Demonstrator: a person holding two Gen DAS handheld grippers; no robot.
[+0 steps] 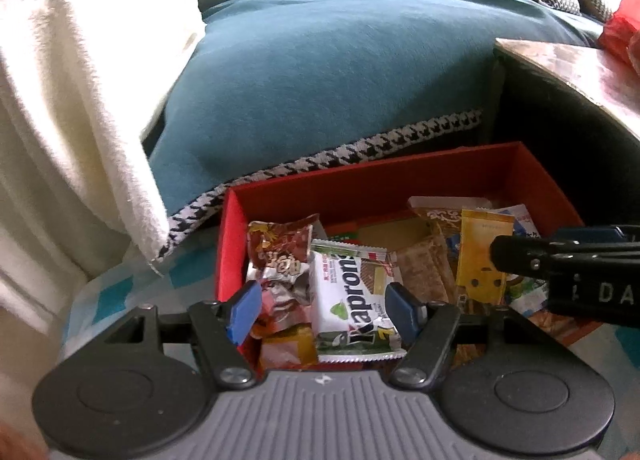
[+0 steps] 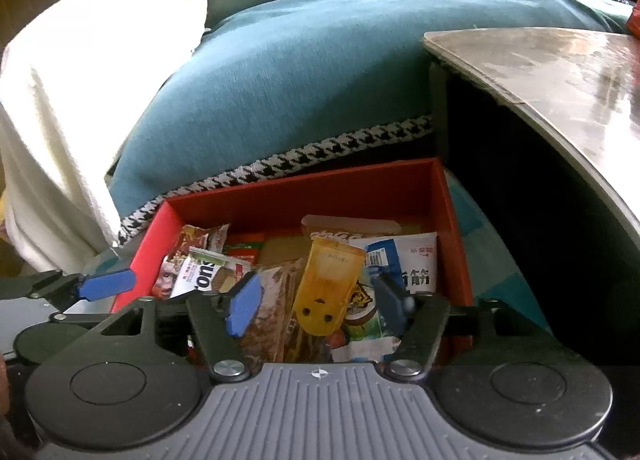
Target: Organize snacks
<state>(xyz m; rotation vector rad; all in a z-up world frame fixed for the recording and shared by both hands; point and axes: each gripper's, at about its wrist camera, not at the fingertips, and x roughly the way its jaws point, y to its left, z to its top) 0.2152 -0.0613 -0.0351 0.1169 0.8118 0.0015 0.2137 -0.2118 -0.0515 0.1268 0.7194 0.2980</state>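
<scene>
Seemingly empty, both tongs gape over the red box beside sofa and table.

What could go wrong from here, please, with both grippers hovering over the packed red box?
1. The left gripper straddles the white wafer pack with open jaws; closing might also pinch the crumpled foil snack beside it.
2. The right gripper straddles the yellow pouch, which lies loosely on other packets and could slide.
3. Both grippers crowd the red box and could collide.
</scene>
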